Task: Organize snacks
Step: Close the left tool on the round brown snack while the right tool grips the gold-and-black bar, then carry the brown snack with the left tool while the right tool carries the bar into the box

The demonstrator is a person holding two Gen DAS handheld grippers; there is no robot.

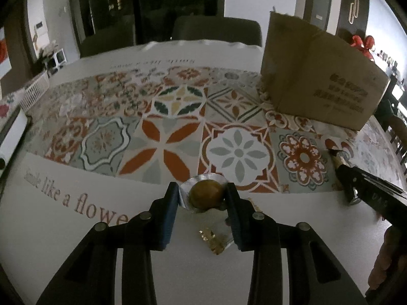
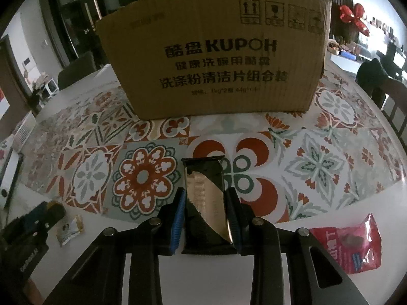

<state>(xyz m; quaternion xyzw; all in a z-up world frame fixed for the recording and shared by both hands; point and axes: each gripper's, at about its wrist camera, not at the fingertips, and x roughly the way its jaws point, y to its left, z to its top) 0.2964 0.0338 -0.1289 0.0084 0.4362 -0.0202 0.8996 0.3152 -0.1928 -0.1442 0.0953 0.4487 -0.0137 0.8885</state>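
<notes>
In the left wrist view, my left gripper (image 1: 201, 187) is shut on a round brown snack (image 1: 205, 195) in a clear, silver-edged wrapper, low over the white border of the tablecloth. In the right wrist view, my right gripper (image 2: 206, 191) is shut on a long black-and-gold snack packet (image 2: 203, 178) that points away towards the cardboard box (image 2: 216, 50). Its blue pads touch the packet's two long sides. The box (image 1: 318, 76) stands open-topped at the back right of the table.
A red snack packet (image 2: 351, 241) lies to the right of my right gripper. A small white-and-gold packet (image 2: 70, 228) lies at the left, and gold foil (image 1: 212, 239) shows under my left gripper. A white basket (image 1: 35, 89) sits at the far left edge. Chairs stand behind the table.
</notes>
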